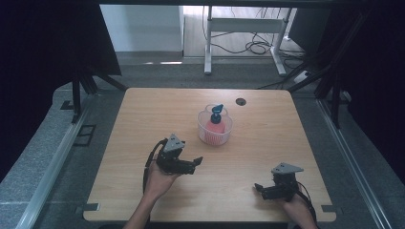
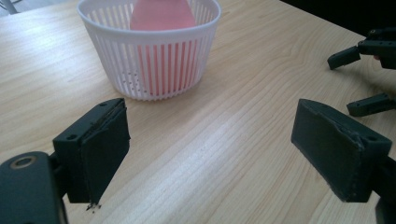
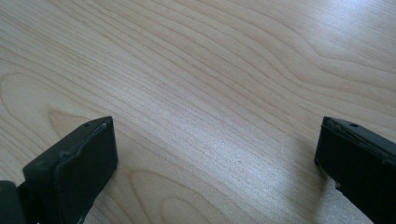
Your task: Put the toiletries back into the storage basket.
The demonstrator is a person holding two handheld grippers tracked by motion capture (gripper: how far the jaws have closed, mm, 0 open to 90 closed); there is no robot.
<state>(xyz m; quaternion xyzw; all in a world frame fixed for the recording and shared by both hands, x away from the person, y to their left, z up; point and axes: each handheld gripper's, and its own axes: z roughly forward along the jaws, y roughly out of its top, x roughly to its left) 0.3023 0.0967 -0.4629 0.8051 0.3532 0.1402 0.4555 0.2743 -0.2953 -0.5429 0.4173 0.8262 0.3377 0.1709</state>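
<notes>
A white slotted basket (image 1: 215, 134) stands near the middle of the wooden table (image 1: 267, 138). In it a pink bottle (image 1: 216, 126) with a blue pump top (image 1: 217, 111) stands upright. My left gripper (image 1: 196, 163) is open, in front of the basket and to its left, apart from it. In the left gripper view the open left gripper (image 2: 212, 126) faces the basket (image 2: 149, 60) and the pink bottle (image 2: 161, 16), with bare wood between the jaws. My right gripper (image 1: 260, 190) is open near the front right edge; the right gripper (image 3: 217, 140) holds nothing.
A small black round hole (image 1: 240, 101) sits near the table's far edge. Beyond the table a white desk frame (image 1: 243, 28) stands with cables on the floor. Dark curtains hang at both sides. The right gripper's fingers (image 2: 369, 51) appear far right in the left gripper view.
</notes>
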